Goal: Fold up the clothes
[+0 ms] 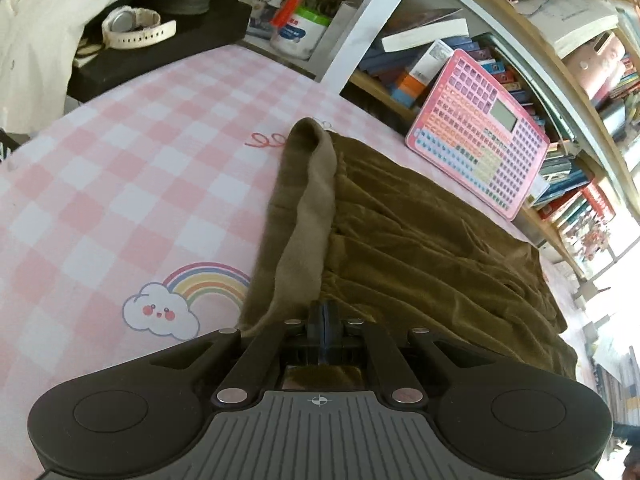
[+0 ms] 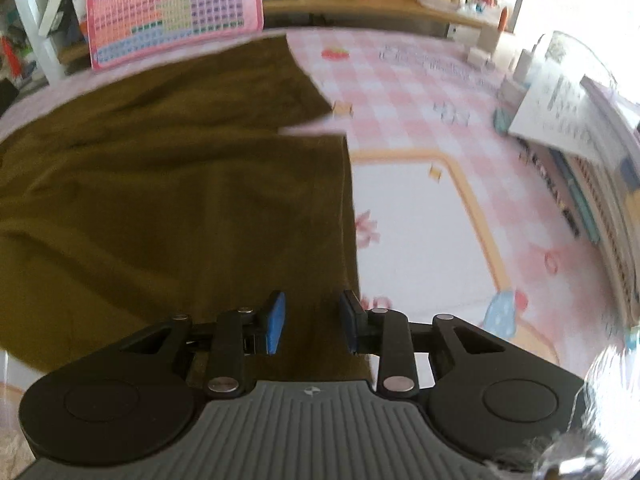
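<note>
An olive-brown garment (image 1: 420, 232) lies spread on a pink checked cloth (image 1: 120, 160). Its left edge is folded over and raised, showing a paler inner side (image 1: 316, 184). That raised strip runs down to my left gripper (image 1: 325, 312), whose jaws are shut on it. In the right wrist view the same garment (image 2: 180, 180) fills the left half, with its straight right edge running down the middle. My right gripper (image 2: 312, 320) hovers over that edge with its blue pads (image 2: 277, 320) apart, cloth below them but not pinched. This view is motion-blurred.
A pink keyboard-like board (image 1: 476, 132) leans on bookshelves (image 1: 580, 200) behind the garment and also shows as the board (image 2: 172, 4). A white watch (image 1: 136, 28) sits on a black box; a pen pot (image 1: 300, 28) stands beside it. Papers and books (image 2: 568, 112) line the right side.
</note>
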### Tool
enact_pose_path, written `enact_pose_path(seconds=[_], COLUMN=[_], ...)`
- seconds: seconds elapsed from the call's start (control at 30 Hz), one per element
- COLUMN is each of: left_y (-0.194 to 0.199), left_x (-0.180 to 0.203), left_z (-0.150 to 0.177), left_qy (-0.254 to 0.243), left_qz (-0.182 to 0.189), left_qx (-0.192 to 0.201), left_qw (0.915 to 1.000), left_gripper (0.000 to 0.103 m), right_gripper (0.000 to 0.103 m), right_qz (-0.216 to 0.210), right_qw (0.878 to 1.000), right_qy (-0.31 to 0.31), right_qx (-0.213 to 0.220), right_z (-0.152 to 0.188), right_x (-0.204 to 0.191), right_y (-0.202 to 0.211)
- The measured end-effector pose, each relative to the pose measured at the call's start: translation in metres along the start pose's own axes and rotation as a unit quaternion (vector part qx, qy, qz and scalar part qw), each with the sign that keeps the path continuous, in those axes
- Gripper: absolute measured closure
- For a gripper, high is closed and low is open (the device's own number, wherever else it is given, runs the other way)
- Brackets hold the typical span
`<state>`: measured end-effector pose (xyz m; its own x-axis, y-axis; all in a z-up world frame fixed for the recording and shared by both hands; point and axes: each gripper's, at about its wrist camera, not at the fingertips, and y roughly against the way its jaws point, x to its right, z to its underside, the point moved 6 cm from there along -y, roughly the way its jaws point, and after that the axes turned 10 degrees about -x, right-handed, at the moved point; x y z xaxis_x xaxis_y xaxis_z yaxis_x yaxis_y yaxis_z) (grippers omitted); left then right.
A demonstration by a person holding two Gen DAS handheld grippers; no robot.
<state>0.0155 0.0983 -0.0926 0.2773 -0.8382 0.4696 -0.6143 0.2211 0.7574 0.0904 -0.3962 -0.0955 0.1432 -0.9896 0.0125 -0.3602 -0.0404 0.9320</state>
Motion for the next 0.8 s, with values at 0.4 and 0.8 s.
enact_pose_path(seconds=[0.4, 0.8], left_y=[0.009, 0.036], left_x=[0.013, 0.107], left_z=[0.005, 0.052], left_qy=[0.028, -0.003], left_qz=[-0.024, -0.055], left_qx=[0.036, 0.061], left_qw=[0.9987, 0.9966], left_gripper=[0.098, 0.096], right_gripper=[0.075, 0.062], right_qz=[-0.018, -0.095], right_qw=[0.999, 0.991], right_qy=[0.019, 0.069], right_qx=[0.018, 0.057], right_z=[0.001, 0.018], right_x=[0.019, 0.028], right_y=[0.004, 0.031])
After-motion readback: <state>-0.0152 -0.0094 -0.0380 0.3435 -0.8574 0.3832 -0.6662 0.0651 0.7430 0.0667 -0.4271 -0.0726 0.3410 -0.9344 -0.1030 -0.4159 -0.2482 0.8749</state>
